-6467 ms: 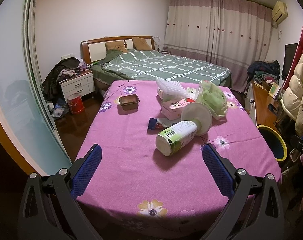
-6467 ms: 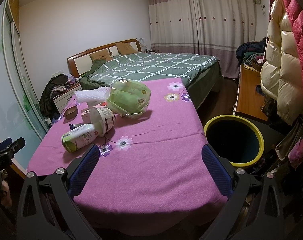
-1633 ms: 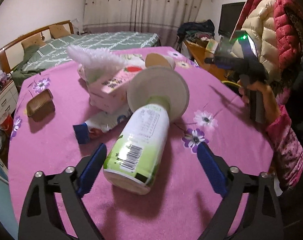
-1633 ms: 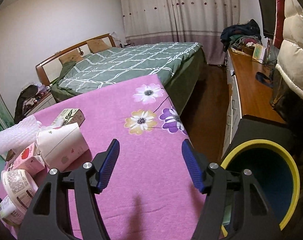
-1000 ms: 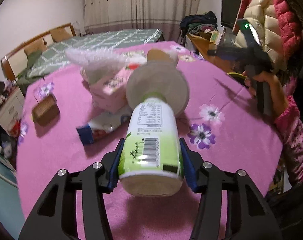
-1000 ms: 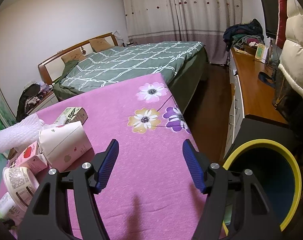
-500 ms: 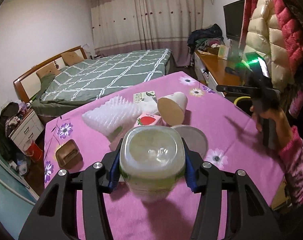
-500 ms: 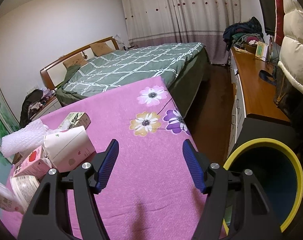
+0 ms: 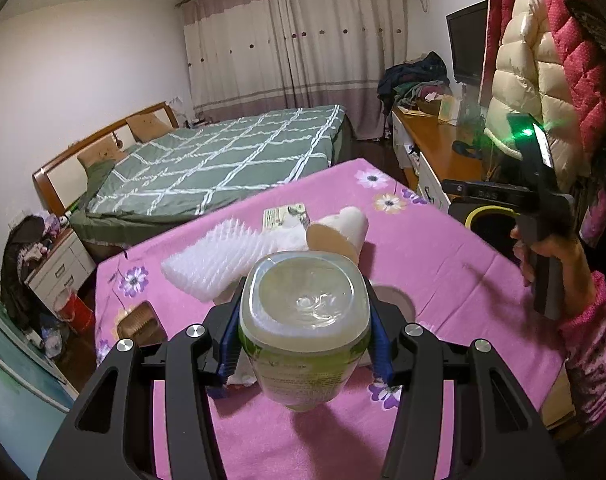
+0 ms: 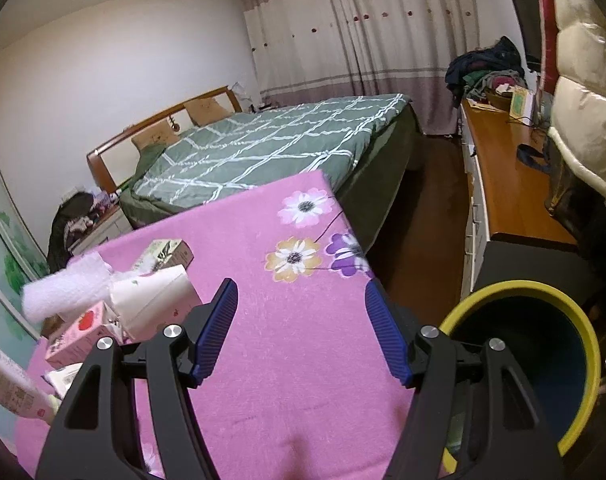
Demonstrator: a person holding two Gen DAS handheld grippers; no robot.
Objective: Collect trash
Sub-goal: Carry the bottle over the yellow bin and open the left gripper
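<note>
Bottle (image 9: 305, 334) sits clamped between left gripper (image 9: 304, 338) fingers (image 9: 227, 344), base toward camera.

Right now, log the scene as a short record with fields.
left gripper: shut on bottle, lifted above the table, base toward camera
right gripper: open, holding nothing, over the pink tablecloth
bin: yellow-rimmed, on the floor off the table's right edge
left on table: paper cup, pink carton, white foam sheet
</note>
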